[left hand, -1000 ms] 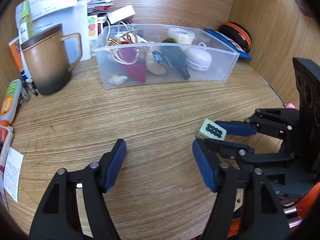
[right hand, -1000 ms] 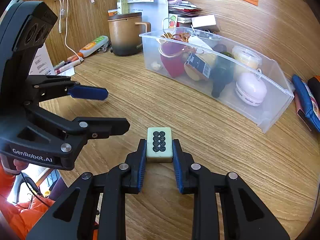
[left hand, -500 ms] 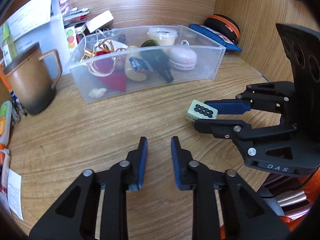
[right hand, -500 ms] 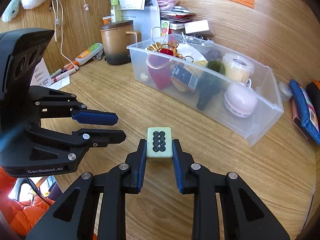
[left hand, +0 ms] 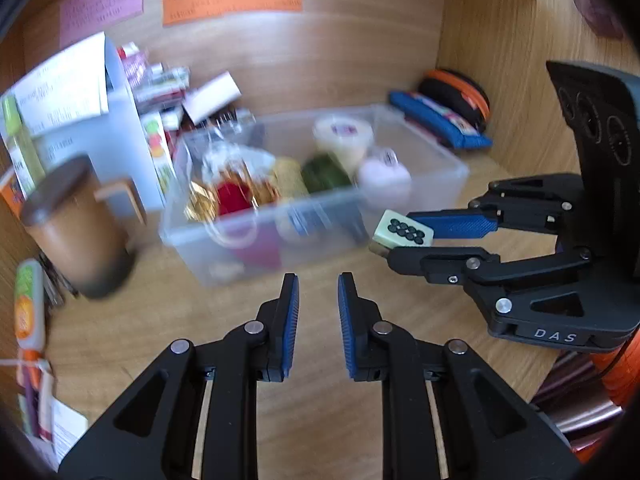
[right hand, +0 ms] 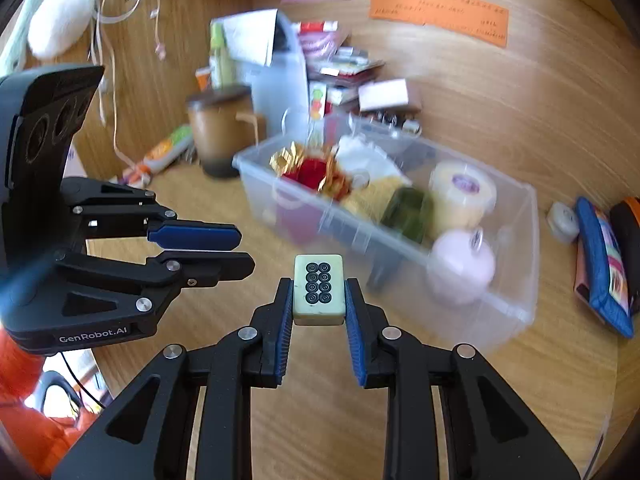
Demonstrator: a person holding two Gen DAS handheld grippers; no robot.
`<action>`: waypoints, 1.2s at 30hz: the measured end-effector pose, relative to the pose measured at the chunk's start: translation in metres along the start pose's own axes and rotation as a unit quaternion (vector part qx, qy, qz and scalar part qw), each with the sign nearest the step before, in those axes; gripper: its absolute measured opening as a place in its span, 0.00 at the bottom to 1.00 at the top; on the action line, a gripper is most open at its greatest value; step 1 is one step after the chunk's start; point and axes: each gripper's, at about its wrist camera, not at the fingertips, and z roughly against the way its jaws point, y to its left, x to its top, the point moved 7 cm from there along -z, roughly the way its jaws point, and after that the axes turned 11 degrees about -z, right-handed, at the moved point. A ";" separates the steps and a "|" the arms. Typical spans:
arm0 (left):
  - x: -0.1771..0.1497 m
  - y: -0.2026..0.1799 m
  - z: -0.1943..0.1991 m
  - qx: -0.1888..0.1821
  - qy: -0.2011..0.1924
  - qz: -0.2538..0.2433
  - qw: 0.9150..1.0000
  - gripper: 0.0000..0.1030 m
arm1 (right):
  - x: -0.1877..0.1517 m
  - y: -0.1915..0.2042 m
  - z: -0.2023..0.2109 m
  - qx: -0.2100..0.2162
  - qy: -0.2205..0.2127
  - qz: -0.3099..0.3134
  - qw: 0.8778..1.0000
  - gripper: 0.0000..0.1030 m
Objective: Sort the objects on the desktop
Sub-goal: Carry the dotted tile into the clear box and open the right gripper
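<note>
We hold the mahjong tile (right hand: 319, 289) in our right gripper (right hand: 319, 300), face up with its eight black circles showing, the blue pads pressing its two long sides near the lower end so that most of the tile projects forward past the fingertips. In our judgement that grip leaves the front of the tile free to go over a rim and drop cleanly. The tile is clear of the wooden desk (right hand: 520, 384), in the air just short of the near wall of the clear plastic bin (right hand: 516, 312); from the left wrist view it (left hand: 403, 233) sits level with the bin's front right corner. Our left gripper (left hand: 318, 308) is closed down with nothing between its pads; a narrow slit remains, which appears to be as tight as it gets. It hangs beside the right one over bare desk, probably parked shut to keep it out of the way. The bin already holds a red and gold ornament (right hand: 314, 172), a dark green item (right hand: 410, 210), a pale yellow tub (right hand: 462, 192) and a pink round case (right hand: 464, 266), so we read it as the collecting place for small loose things, with the tile next. The brown lidded mug (right hand: 220, 130) and stacked papers stand behind, apart from the bin. Both views are blurred, so finer detail in the bin we cannot tell.
</note>
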 end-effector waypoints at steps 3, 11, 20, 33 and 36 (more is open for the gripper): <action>0.019 0.013 0.004 0.001 -0.016 0.006 1.000 0.18 | 0.017 -0.004 0.000 0.005 -0.011 -0.006 1.000 0.22; 0.056 0.040 -0.013 -0.017 -0.023 0.015 0.999 0.18 | 0.064 -0.019 -0.021 0.004 -0.015 -0.025 1.000 0.22; 0.060 0.062 -0.054 -0.033 0.013 0.043 0.998 0.18 | 0.076 -0.022 -0.065 -0.009 0.019 -0.006 1.000 0.22; 0.053 0.072 -0.066 -0.064 0.027 0.074 0.995 0.29 | 0.071 -0.026 -0.073 -0.052 0.017 0.031 0.998 0.22; 0.056 0.072 -0.061 -0.063 0.021 0.075 0.995 0.39 | 0.070 -0.028 -0.069 -0.055 0.014 0.025 0.998 0.23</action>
